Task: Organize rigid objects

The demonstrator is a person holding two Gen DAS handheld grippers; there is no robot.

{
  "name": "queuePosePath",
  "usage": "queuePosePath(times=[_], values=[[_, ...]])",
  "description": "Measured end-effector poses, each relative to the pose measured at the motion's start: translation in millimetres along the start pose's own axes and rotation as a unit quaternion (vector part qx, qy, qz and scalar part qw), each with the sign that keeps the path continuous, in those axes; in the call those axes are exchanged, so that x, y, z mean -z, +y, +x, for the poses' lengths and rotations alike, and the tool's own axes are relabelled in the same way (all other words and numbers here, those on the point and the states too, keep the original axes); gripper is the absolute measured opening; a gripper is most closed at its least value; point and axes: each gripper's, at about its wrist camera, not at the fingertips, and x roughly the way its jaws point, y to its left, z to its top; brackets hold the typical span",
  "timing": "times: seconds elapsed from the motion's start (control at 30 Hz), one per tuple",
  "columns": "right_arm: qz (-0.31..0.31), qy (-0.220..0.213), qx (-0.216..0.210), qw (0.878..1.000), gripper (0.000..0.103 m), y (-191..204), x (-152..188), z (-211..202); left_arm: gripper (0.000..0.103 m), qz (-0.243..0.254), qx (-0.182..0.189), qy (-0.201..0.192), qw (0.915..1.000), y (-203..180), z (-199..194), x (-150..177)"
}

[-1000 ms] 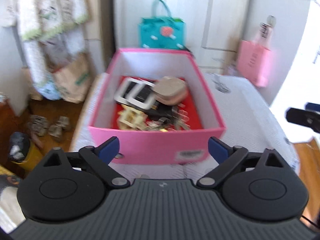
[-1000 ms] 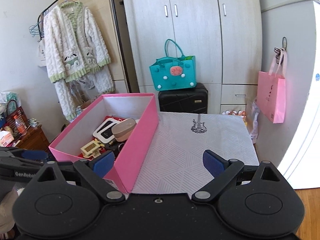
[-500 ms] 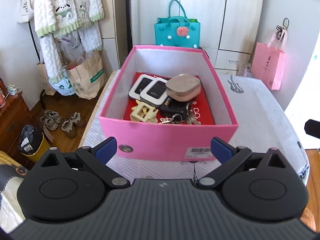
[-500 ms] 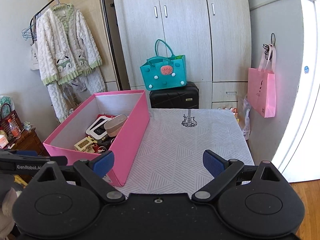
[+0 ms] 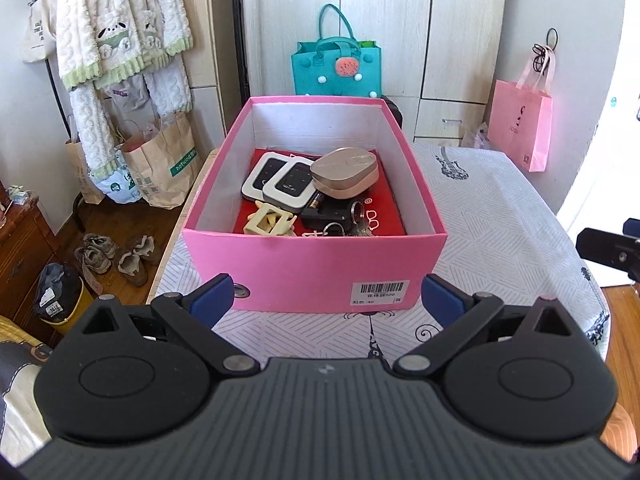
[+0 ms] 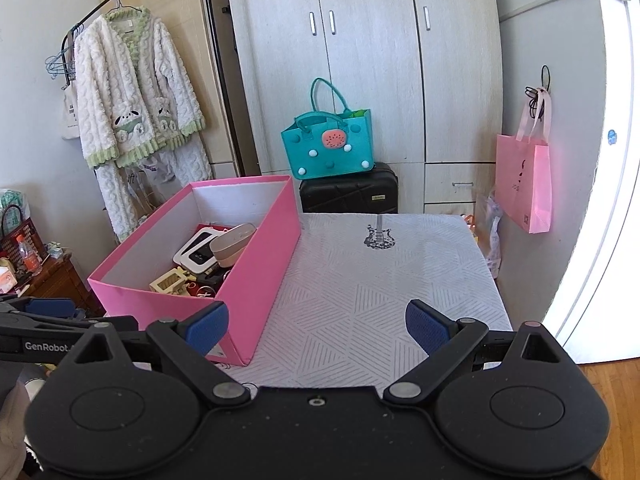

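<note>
A pink box (image 5: 312, 272) (image 6: 264, 264) stands on the left half of a table with a white patterned cloth (image 6: 384, 280). Inside lie two white-and-black pocket devices (image 5: 280, 182), a beige oval case (image 5: 346, 172) (image 6: 234, 240), a cream plastic piece (image 5: 270, 222) (image 6: 170, 282), a black item with keys (image 5: 340, 220) and a red card beneath them. My left gripper (image 5: 326, 300) is open and empty, just in front of the box's near wall. My right gripper (image 6: 318, 326) is open and empty over the cloth, right of the box.
A teal bag (image 6: 330, 146) sits on a black suitcase (image 6: 348, 194) behind the table, before a wardrobe. A pink bag (image 6: 524, 184) hangs at the right wall. Paper bags (image 5: 160, 168), shoes (image 5: 116, 256) and a hanging robe (image 6: 132, 120) are at the left.
Both grippers have drawn back and risen slightly, so the box sits farther away and the left view has steadied. Both stay open. The box's contents have not moved.
</note>
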Motion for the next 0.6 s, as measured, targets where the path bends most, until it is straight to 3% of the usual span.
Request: queuePosePath(times=[0.37, 0.6], values=[[0.004, -0.001, 0.019, 1.0, 0.098, -4.5, 7.9, 2.7, 0.101, -0.003, -0.029, -0.014, 0.9995, -0.9, 2.1, 3.8], [0.009, 0.002, 0.025, 1.0, 0.098, -8.1, 12.4, 7.8, 0.101, 0.007, -0.026, -0.018, 0.9995, -5.9, -0.3, 6.0]])
